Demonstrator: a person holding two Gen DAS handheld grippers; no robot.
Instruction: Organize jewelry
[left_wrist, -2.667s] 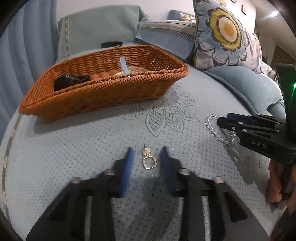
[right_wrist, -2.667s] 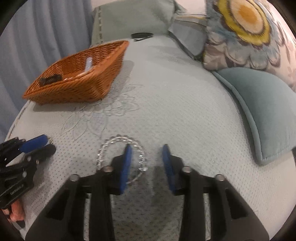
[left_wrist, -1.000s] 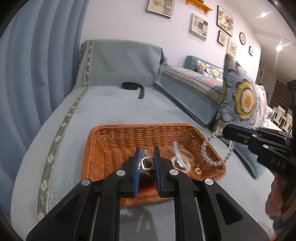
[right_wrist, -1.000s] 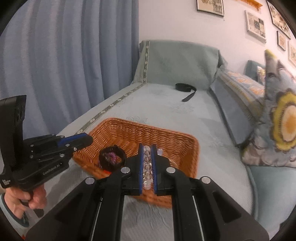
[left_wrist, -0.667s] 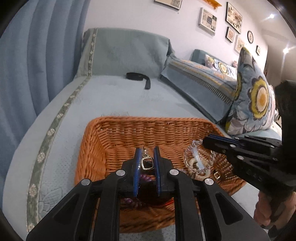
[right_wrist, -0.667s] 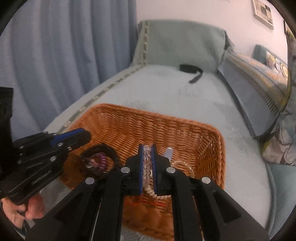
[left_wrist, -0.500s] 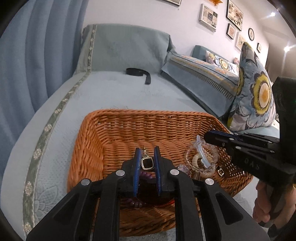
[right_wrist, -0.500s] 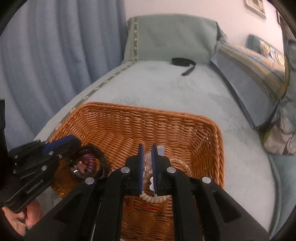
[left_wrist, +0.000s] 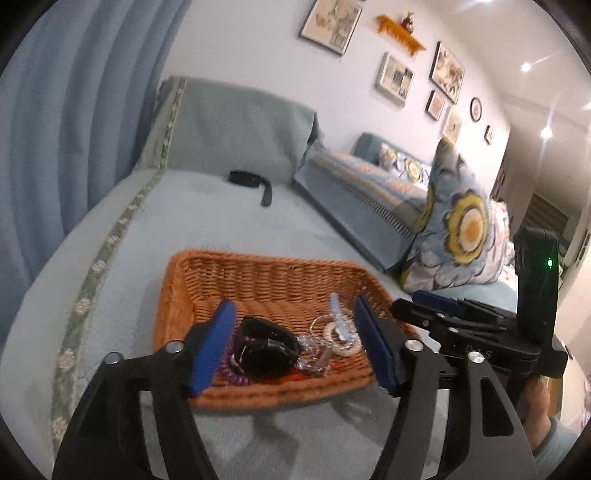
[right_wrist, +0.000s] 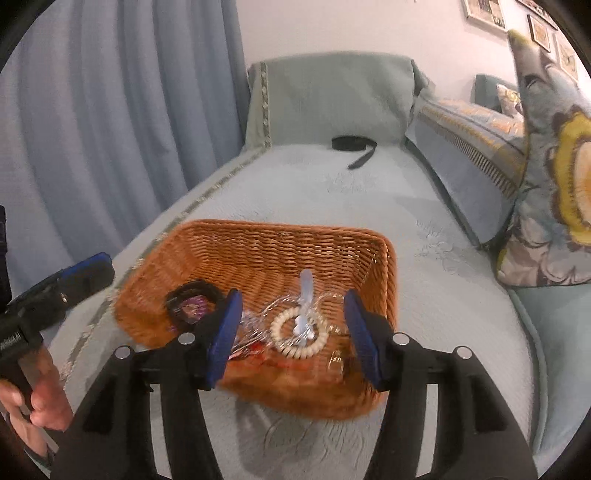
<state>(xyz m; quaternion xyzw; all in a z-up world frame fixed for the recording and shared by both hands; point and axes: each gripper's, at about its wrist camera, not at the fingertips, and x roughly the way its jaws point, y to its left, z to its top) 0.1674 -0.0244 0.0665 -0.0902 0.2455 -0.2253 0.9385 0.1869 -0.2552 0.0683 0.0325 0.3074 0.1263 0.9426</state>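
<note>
Jewelry (right_wrist: 298, 334) heaped, tangled in wicker basket (right_wrist: 258, 243)

Two handheld tools, both spread wide with nothing between their blue pads. The left tool (left_wrist: 293, 345) points forward, its fingers fanning toward 11 and 1 o'clock. The right tool (right_wrist: 293, 332) does the same. From the left camera, the right tool sits at 3 o'clock; from the right camera, the left tool sits at 9 o'clock, gripped by a bare hand (right_wrist: 35, 397).
</note>
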